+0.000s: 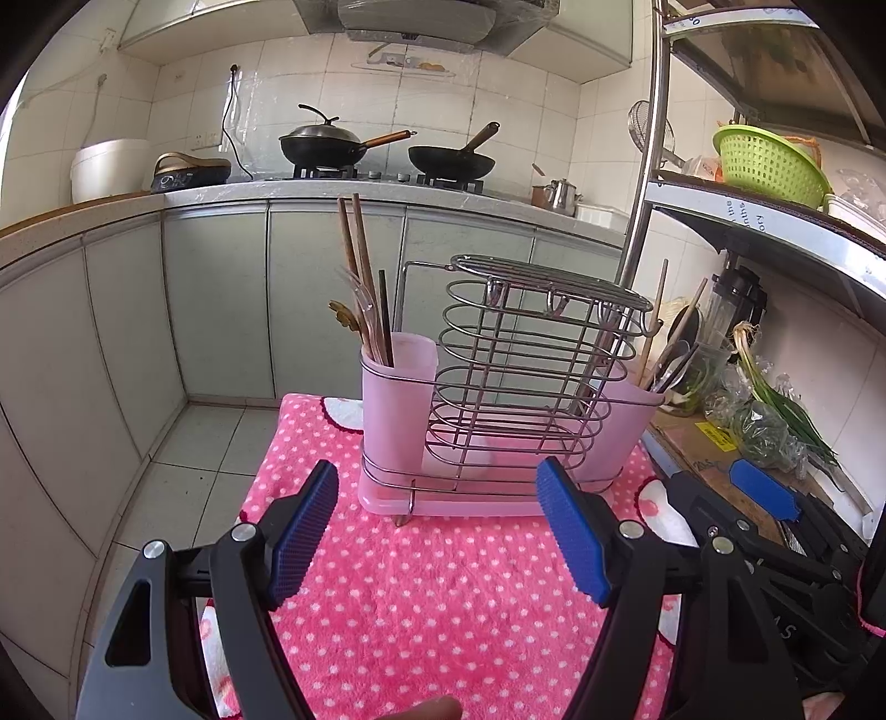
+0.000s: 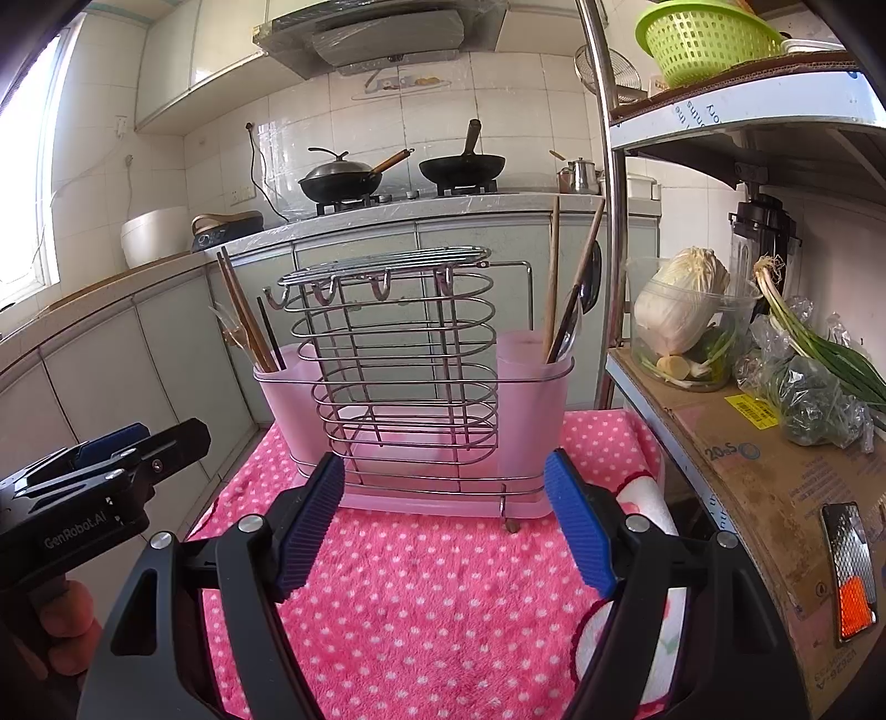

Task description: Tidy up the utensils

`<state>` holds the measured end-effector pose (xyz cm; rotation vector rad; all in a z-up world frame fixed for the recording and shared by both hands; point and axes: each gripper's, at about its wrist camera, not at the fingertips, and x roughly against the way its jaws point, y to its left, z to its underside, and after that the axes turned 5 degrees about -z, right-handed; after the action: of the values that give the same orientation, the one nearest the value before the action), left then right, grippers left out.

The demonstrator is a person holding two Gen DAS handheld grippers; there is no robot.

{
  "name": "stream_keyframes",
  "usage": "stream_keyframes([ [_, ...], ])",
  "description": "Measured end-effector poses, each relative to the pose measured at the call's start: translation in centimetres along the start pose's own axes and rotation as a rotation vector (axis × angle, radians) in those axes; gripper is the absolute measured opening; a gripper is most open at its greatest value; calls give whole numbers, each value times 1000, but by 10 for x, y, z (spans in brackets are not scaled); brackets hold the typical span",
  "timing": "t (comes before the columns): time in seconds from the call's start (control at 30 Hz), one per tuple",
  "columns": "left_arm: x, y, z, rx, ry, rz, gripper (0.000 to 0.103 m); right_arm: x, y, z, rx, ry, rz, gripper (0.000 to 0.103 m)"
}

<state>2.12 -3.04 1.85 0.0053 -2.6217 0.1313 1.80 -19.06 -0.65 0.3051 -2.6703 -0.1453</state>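
A pink utensil holder with a wire rack (image 1: 498,387) stands on a pink polka-dot towel (image 1: 443,598); it also shows in the right wrist view (image 2: 410,382). Its left cup holds chopsticks and a clear fork (image 1: 365,299), which show too in the right wrist view (image 2: 243,321). Its right cup holds chopsticks and a spoon (image 2: 570,299). My left gripper (image 1: 437,531) is open and empty, in front of the holder. My right gripper (image 2: 443,526) is open and empty, also in front of it. The right gripper shows at the right of the left wrist view (image 1: 764,493).
A shelf unit with a steel post (image 2: 609,221) stands right of the towel, holding cabbage in a clear tub (image 2: 681,310), scallions (image 2: 814,343) and a cardboard box (image 2: 764,487). A green basket (image 2: 703,39) sits above. Woks (image 2: 343,180) sit on the far stove. Floor lies left.
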Motion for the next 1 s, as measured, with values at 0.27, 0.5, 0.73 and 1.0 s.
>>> stream_keyframes([
  [0.27,-2,0,-2,-3,4,3,72,0,1,0,4,1,2,75],
  [0.5,-3,-1,-2,-10,8,7,70,0,2,0,5,2,2,75],
  [0.73,-4,0,-2,-12,10,9,70,-1,2,0,5,3,2,75],
  [1.0,-4,-1,-1,-14,10,8,70,-3,0,1,4,8,4,75],
])
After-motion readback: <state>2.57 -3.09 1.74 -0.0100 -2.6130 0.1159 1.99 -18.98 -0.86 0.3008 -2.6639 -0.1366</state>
